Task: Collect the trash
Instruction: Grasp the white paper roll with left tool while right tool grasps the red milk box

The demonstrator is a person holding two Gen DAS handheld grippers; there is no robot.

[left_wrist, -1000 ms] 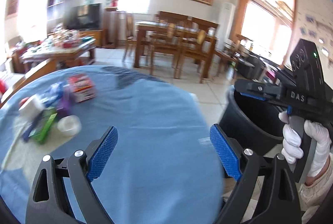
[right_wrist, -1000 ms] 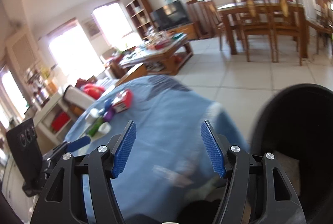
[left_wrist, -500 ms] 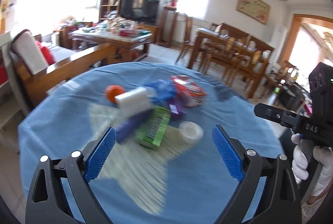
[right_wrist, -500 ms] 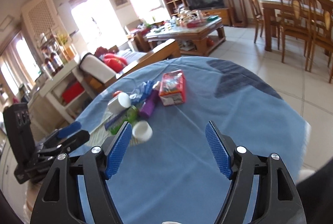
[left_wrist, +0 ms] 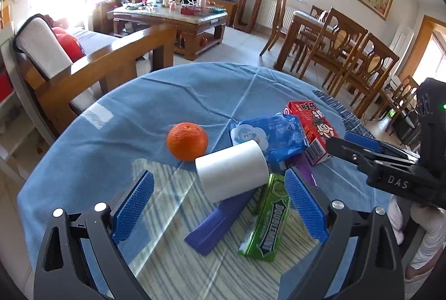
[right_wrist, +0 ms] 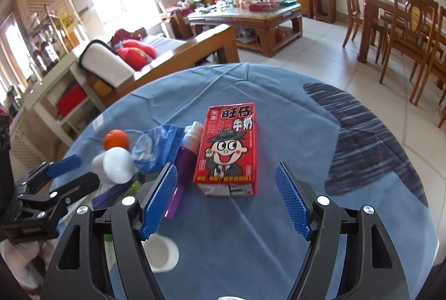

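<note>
Litter lies heaped on a round table with a blue cloth. My left gripper is open, its jaws either side of a white paper roll, a green gum pack and a purple wrapper. An orange, a blue tissue pack and a red milk carton lie beyond. My right gripper is open, just short of the red milk carton. A purple bottle lies left of it. A white cup sits under the left finger.
A wooden bench stands behind the table on the left. A coffee table and dining chairs stand farther back on tiled floor. The cloth's right side has a dark striped patch.
Both grippers swung from the black bin at the table's right edge back over the table and came close to the heap. Both stayed open and empty.
</note>
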